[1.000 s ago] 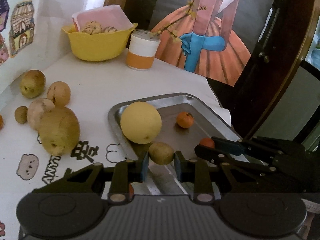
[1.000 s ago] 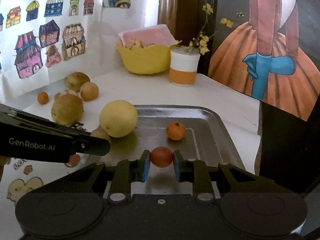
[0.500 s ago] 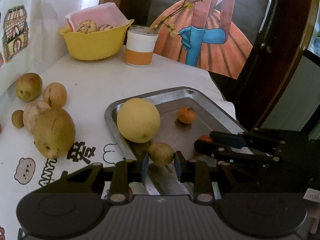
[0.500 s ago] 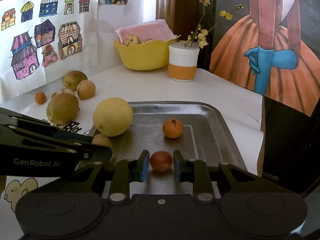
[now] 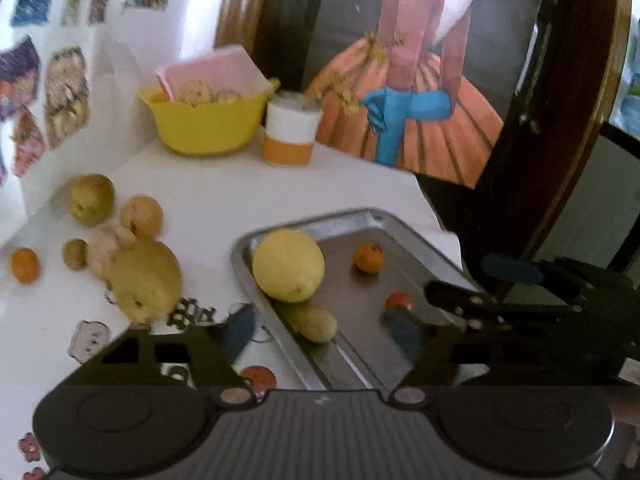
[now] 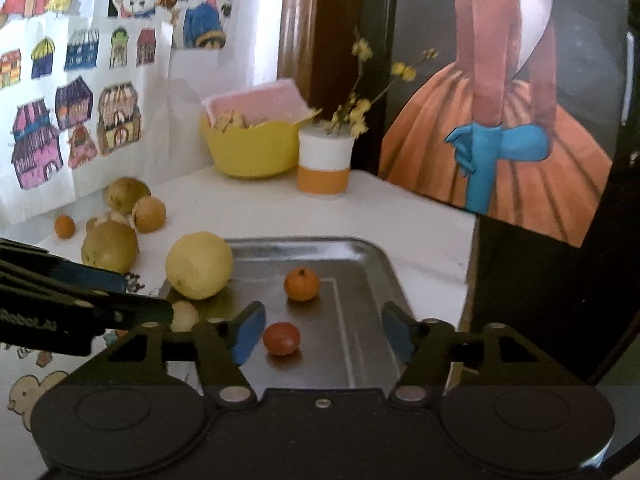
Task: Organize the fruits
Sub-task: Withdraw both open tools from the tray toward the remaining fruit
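jaws spread wide on both tools, nothing gripped. right gripper (image 6: 322,332) stands over the metal tray (image 6: 372,268), small red fruit (image 6: 281,338) lying loose between its fingers; left gripper (image 5: 322,330) frames the small brown fruit (image 5: 316,323) at the tray rim. both judged light, round, prone to roll; grip across the middle.
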A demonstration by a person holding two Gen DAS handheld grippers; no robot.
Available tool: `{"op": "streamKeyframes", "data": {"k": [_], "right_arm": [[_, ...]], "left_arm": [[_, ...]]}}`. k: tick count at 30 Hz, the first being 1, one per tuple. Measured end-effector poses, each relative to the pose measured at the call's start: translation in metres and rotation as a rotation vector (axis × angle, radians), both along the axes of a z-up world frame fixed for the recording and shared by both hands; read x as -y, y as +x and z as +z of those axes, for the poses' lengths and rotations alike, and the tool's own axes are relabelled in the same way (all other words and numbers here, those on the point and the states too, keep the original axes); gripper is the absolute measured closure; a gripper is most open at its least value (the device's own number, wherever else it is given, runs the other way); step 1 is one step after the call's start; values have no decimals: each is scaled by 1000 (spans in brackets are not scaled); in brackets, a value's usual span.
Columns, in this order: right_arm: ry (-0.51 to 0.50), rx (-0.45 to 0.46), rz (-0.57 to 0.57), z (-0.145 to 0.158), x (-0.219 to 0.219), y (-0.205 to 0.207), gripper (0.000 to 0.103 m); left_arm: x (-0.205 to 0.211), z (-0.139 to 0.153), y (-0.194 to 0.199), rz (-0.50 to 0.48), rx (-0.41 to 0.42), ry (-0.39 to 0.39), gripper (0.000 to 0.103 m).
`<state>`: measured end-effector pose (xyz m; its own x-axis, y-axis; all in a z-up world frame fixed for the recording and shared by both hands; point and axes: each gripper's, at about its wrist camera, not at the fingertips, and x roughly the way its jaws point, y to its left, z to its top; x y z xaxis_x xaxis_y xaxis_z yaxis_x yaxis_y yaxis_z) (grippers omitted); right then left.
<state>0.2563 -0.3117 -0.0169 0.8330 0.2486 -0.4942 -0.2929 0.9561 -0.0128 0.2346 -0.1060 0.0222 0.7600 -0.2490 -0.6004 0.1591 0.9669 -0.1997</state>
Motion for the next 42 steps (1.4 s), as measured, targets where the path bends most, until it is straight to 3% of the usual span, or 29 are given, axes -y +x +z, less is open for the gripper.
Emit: {"op": "streamKeyframes", "data": {"k": [3,9,16,21,27,31,42], "right_arm": [[8,26,-8,11,4,-14,15],[39,67,-32,31,13,-50,2],[36,55,-81,39,24,-110,1],[30,-3,-91,35,25,-155,1],[51,-107,-26,22,4,-195,1],[123,-180,29,16,-18,-209,1],[103,-191,264,33,-106,-214,1]], "left_arm": [[-3,11,-13,36,49,-1,1],[-13,30,-43,75,121,-4,1],[-35,32,-80,91,122,-20,0],[-56,26,-110,106,81,-34,0],[-84,10,-145,148,13,-24,0],[-111,-2,-164,178,-24,5,0],[-179,-1,-188,330,-28,103,0]]}}
